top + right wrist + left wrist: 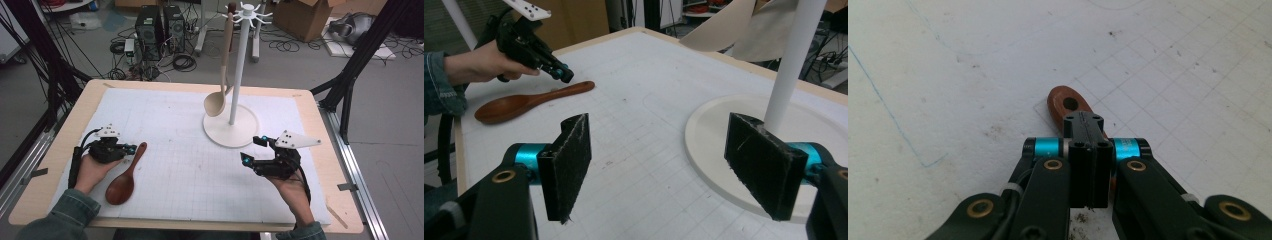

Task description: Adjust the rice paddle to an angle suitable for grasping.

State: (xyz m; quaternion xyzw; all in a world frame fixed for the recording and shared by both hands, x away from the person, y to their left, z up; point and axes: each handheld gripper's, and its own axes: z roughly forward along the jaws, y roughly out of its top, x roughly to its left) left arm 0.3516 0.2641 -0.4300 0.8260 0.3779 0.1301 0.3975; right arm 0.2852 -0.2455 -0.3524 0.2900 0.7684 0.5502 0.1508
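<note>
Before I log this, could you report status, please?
Left gripper shut above brown spoon handle. Right gripper open, empty, beside rack base.

Spoon [123,177] lies left on mat [185,165], stand [231,127] far right

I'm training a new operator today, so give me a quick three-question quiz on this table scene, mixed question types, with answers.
1. True or false: the dark wooden spoon hangs on the white rack.
2. Which gripper has its jaws wide apart? A) left gripper B) right gripper
3. Fill in: the pale ladle hangs from the rack's ____.

Key
1. False; it lies on the gridded mat.
2. B; the left gripper's jaws are together.
3. Top hooks.
</note>
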